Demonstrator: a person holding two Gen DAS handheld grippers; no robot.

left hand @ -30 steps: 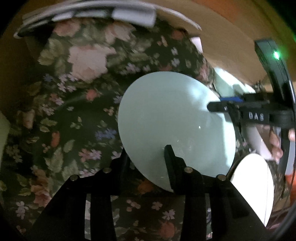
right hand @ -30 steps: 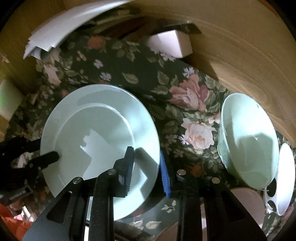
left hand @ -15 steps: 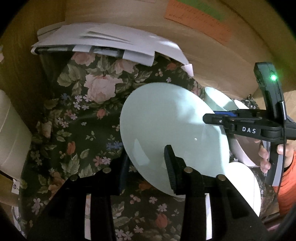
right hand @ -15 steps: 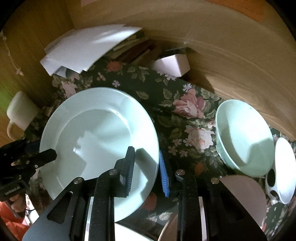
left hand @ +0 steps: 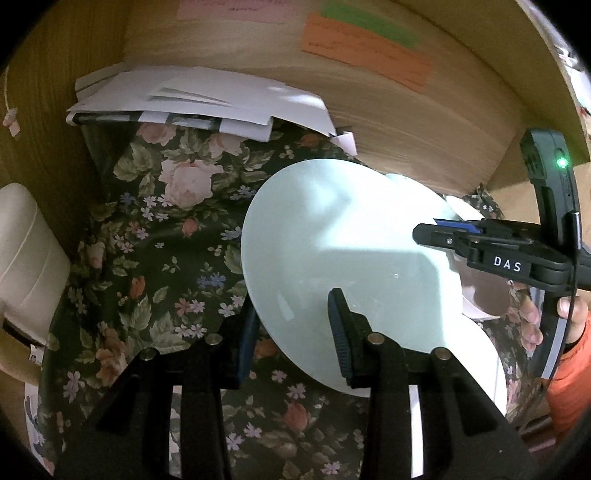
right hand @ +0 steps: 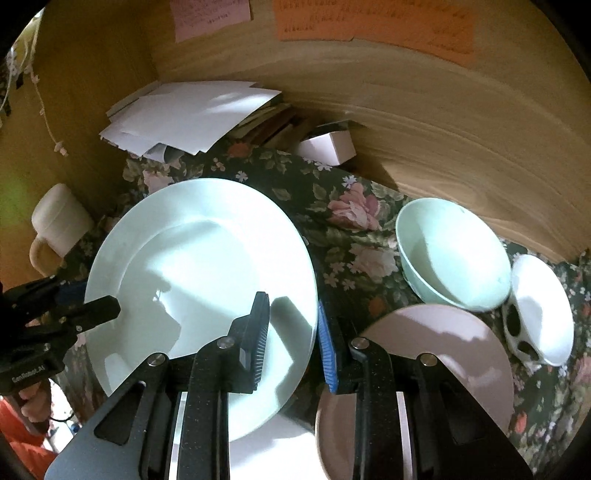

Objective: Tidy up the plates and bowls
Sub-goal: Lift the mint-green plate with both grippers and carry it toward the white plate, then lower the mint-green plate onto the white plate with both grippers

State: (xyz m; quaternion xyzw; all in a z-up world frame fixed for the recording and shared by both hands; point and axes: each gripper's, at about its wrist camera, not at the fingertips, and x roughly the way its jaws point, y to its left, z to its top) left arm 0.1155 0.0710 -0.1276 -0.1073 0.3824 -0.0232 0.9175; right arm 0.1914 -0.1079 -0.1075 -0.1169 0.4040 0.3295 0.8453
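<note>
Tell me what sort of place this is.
Probably a home desk or shelf nook used as a table: a floral cloth covers the surface, wooden walls carry sticky notes, loose papers are piled at the back, and a mug stands beside the crockery.

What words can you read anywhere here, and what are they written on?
"DAS": white letters on the black right gripper.
"GenRobot.AI", roughly: small print on the black left gripper.
Orange paper notes and pink paper note on the wooden wall: handwriting too blurred to read.
</note>
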